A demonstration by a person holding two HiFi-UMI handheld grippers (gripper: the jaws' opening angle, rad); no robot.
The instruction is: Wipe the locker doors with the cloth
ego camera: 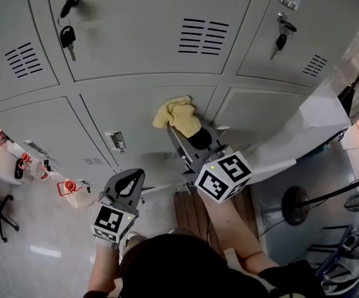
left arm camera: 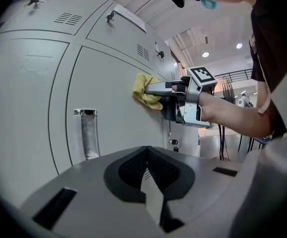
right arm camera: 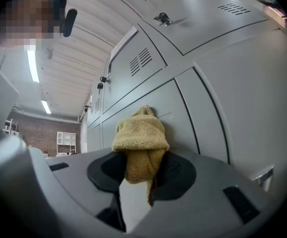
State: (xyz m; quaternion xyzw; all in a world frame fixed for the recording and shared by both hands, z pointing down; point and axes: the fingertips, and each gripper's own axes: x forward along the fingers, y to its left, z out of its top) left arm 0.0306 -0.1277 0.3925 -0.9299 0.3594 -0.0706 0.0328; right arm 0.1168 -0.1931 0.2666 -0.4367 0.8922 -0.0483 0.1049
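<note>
Pinching yellow cloth in right gripper fingers against lower locker door near its right edge, contact hidden; left gripper fingers pressed together.

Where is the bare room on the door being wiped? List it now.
On the lower door, bare metal lies between the recessed handle and the cloth in the right gripper, and above that handle. Crowded: the upper doors, with hanging keys and vent slots.
</note>
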